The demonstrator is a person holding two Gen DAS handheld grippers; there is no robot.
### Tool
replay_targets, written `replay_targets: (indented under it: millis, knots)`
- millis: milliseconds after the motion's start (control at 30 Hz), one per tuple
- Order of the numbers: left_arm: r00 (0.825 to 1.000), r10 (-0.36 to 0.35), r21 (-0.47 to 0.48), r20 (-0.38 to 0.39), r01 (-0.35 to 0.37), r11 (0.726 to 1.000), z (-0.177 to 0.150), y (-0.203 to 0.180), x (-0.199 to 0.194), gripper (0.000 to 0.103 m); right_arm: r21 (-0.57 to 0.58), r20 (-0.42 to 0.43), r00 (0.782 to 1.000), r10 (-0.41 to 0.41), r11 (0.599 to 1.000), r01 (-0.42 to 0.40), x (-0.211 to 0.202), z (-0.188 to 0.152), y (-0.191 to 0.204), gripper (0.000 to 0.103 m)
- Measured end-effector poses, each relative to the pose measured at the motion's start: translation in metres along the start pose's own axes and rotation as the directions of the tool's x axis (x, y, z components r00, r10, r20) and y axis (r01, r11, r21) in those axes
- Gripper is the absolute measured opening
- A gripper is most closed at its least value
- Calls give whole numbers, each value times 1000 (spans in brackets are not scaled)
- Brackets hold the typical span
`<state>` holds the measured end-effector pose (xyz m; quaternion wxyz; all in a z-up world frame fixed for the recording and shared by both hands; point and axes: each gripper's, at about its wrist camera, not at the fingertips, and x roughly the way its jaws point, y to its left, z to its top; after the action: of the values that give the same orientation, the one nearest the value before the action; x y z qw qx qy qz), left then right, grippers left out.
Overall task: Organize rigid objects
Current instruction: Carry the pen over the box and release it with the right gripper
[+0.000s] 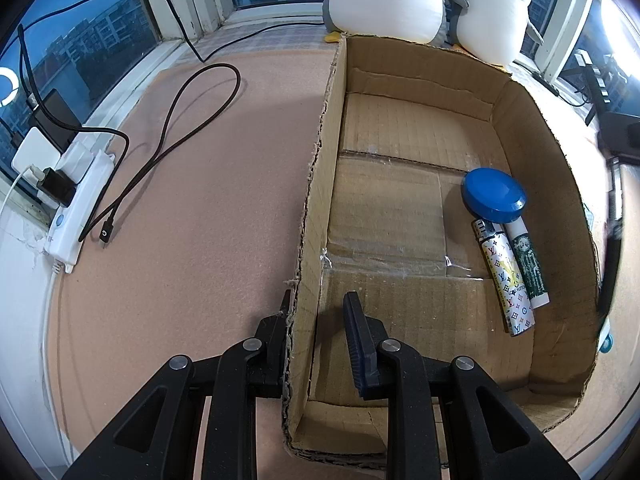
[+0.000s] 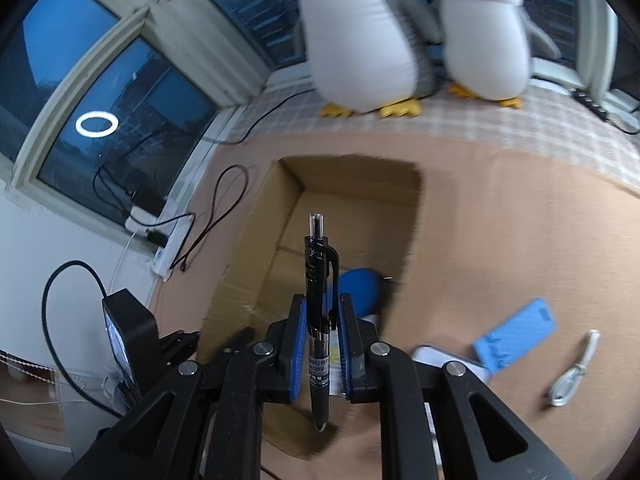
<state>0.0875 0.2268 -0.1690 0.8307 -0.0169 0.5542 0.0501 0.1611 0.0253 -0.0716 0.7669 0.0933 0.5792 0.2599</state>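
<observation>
Left wrist view: the left gripper (image 1: pixel 320 312) pinches the left wall of an open cardboard box (image 1: pixel 320 184), one finger (image 1: pixel 276 340) outside the wall and the other inside, both pressed against the cardboard. The box sits on a tan mat (image 1: pixel 200 184). On the box floor, by the right wall, lie a blue lid (image 1: pixel 495 195), a patterned lighter (image 1: pixel 505 278) and a green-labelled tube (image 1: pixel 529 264); lighter and tube lie side by side and touch, their far ends tucked under the lid's near edge. The rest of the box floor is bare cardboard with clear tape across the seams. A white power strip (image 1: pixel 76 204) with plugs lies at the mat's left edge, a black cable (image 1: pixel 176 136) looped beside it. Two plush penguins (image 1: pixel 424 0) stand behind the box at the window.

Right wrist view: the right gripper (image 2: pixel 322 304) is clamped on a black pen (image 2: pixel 319 320), held upright between the blue pads, clicker end pointing away and tip toward the camera. The pen is held above the near part of the box (image 2: pixel 248 272), with the lid (image 2: pixel 360 290) visible below just right of it. The picture is blurred. On the mat right of the box lie a blue phone stand (image 2: pixel 516 332), a white object (image 2: pixel 444 360) partly hidden by the gripper, and a coiled white cable (image 2: pixel 574 376), all apart from the box.
</observation>
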Motion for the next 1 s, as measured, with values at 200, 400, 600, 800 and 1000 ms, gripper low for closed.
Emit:
replay_targets:
  millis: [200,400,600,800,1000]
  knots:
    - [1000,0,0,0,0,1000,0,0,0,24,-10,-46,999,15,1000,-16,29,-4,19,13]
    - [1000,2,3,0,-2,1000,0,0,0,24,-65,-79,997,-2,998,-3,43,-9,31,14]
    - [1000,4,7,0,-4,1000,-1,0,1,24,-153,-23,995,-95,984,90,35,-14,44,46]
    - [1000,5,6,2,-5,1000,-1,1,1,24,-138,11,990,-143,980,143,18,-18,28,46]
    - [1000,5,7,2,-5,1000,-1,1,1,24,-89,37,972,-232,968,235,-8,-30,-12,46]
